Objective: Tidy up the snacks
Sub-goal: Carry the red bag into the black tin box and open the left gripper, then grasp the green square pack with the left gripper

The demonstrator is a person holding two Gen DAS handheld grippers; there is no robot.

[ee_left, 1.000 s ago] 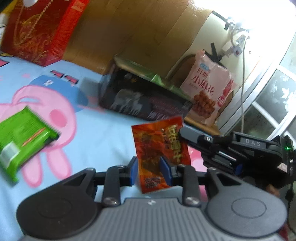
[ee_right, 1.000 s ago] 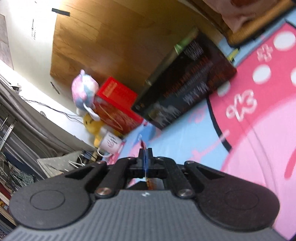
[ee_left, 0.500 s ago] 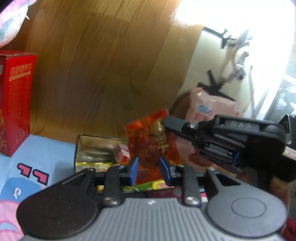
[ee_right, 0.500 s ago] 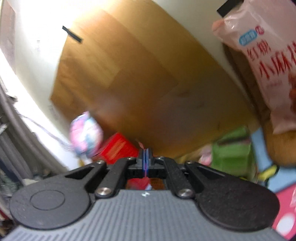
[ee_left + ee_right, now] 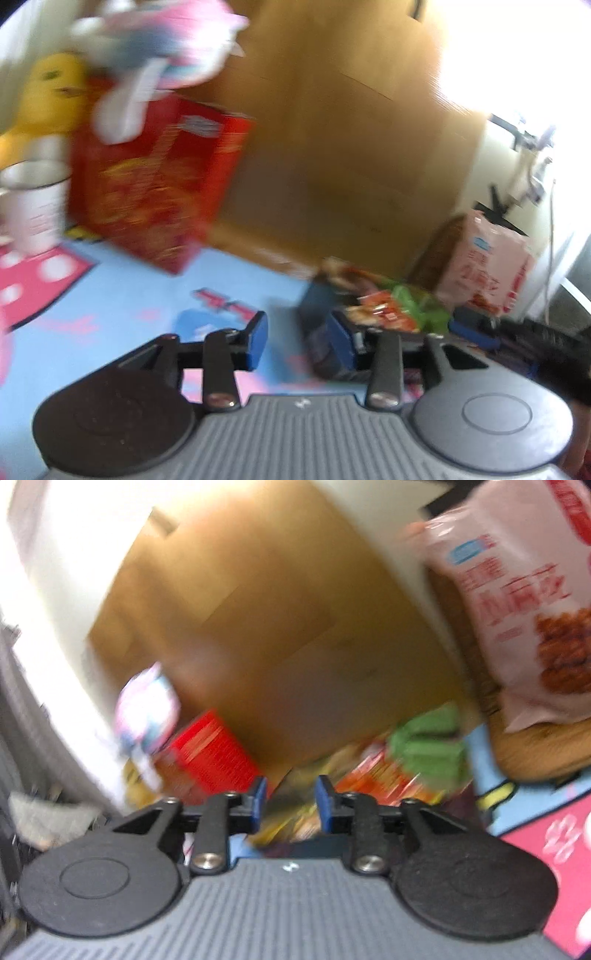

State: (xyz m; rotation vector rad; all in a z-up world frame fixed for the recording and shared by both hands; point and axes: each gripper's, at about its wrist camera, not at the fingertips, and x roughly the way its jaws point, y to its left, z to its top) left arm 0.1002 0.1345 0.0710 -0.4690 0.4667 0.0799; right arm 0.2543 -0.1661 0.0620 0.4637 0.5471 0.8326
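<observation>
Both grippers are letting go: the left gripper (image 5: pixel 301 341) has its jaws opening with nothing between the blue pads, and the right gripper (image 5: pixel 289 803) likewise spreads empty. Just beyond the left gripper's right finger, an orange snack packet (image 5: pixel 384 314) lies among other wrappers in a dark box (image 5: pixel 317 332). From the right gripper, that blurred snack heap (image 5: pixel 373 779) sits directly ahead of the fingertips.

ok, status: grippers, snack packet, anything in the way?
Left gripper and right gripper: jaws opening, nothing between. Red snack packet lying in dark box among other snacks. Nothing in the way.
</observation>
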